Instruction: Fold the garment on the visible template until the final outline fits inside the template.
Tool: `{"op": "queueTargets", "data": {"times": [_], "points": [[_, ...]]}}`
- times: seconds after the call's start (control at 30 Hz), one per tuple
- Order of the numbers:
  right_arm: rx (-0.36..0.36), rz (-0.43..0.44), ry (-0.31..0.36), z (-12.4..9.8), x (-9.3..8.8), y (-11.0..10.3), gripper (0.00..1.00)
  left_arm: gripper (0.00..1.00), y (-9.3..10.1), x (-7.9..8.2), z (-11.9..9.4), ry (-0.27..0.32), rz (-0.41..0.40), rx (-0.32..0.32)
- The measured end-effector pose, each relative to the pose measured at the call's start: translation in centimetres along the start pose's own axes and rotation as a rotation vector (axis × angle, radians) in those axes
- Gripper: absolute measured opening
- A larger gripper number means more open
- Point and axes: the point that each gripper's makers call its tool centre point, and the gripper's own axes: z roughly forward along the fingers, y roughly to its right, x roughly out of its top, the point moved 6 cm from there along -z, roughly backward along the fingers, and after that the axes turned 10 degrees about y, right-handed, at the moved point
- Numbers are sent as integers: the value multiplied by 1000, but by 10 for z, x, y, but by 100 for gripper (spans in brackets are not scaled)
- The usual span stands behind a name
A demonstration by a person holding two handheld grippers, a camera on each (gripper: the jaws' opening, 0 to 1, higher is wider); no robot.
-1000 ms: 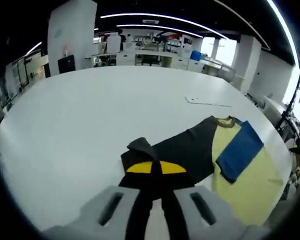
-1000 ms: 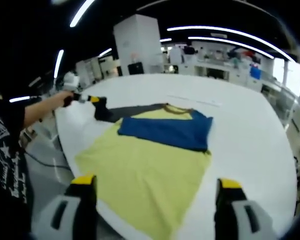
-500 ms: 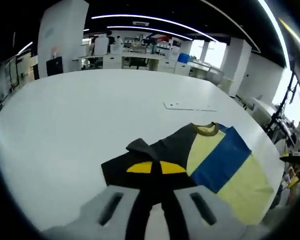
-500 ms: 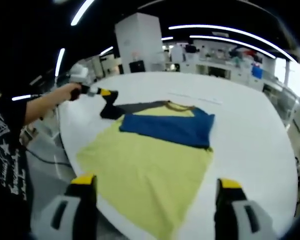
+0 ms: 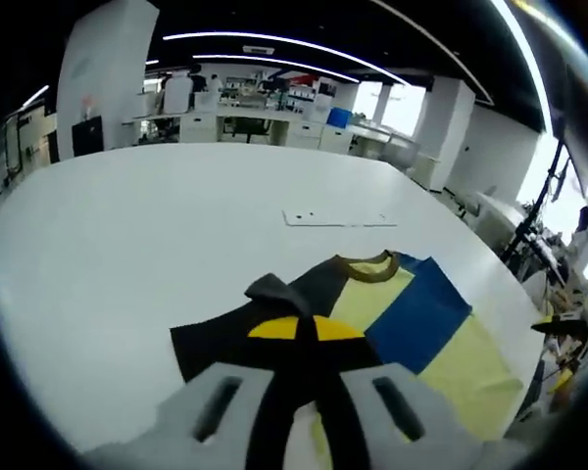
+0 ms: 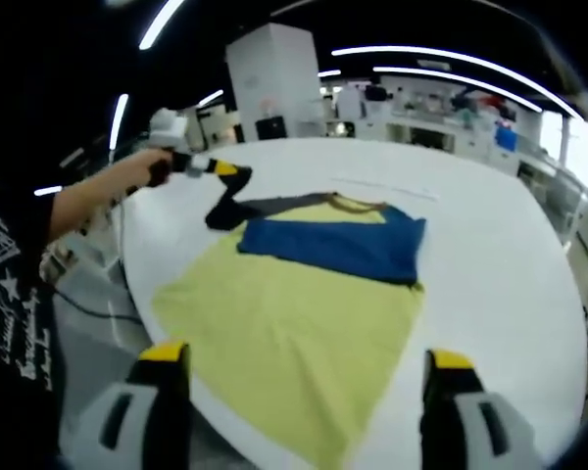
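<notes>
A yellow T-shirt [image 6: 294, 313] lies flat on the white table [image 6: 490, 255]. Its blue sleeve [image 6: 343, 245] is folded across the chest. In the left gripper view, my left gripper [image 5: 304, 328] is shut on the black sleeve [image 5: 225, 338] and holds its end up off the table; beyond it are the collar [image 5: 367, 266], the blue sleeve [image 5: 416, 313] and the yellow body [image 5: 470, 377]. The right gripper view shows that left gripper [image 6: 230, 169] above the raised black sleeve [image 6: 265, 208]. My right gripper [image 6: 306, 392] hangs open over the shirt's hem, holding nothing.
A flat white strip [image 5: 338, 217] lies on the table beyond the collar. A person's hand [image 6: 157, 168] and dark printed shirt [image 6: 10, 304] are at the left of the right gripper view. The table's near edge [image 6: 147, 323] runs beside the shirt. Desks and shelves stand far behind.
My left gripper has lifted the black sleeve higher and carried it toward the collar and the shirt's body. The right gripper has stayed where it was.
</notes>
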Motion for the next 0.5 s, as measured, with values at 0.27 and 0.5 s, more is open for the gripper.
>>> {"op": "queueTargets", "data": {"times": [0.27, 0.5], "points": [[-6, 14, -6, 0, -4, 2, 99, 0, 35, 2, 12, 8, 20, -64], [-15, 24, -10, -3, -8, 3, 99, 0, 62, 3, 29, 17, 10, -123]]}}
